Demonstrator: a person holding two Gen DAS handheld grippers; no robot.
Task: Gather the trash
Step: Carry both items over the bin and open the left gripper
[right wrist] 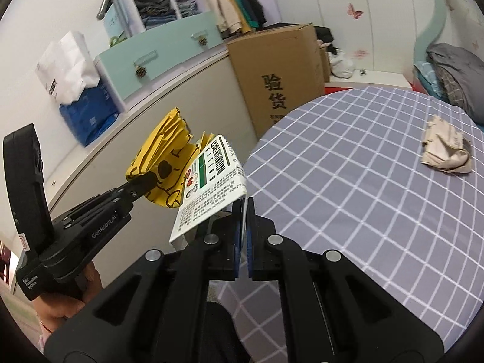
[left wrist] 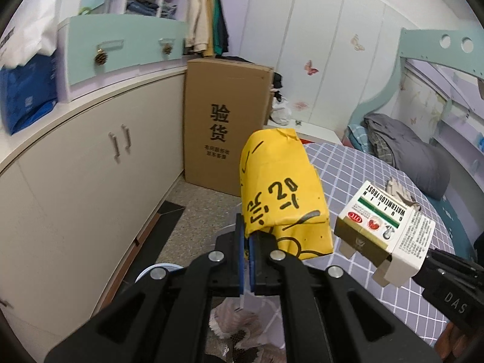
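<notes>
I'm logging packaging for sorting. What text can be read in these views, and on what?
"验货": cardboard box.
"20": yellow package.
"WATERMELON FROST", "OTC": white carton.
"DAS": right gripper.
"GenRobot.AI": left gripper.
Carton fine print, barcode digits: too small.

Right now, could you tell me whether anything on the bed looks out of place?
Yes: a crumpled beige paper bag lies alone on the grey checked bedsheet, flattened and creased, looking like leftover trash rather than bedding.
</notes>
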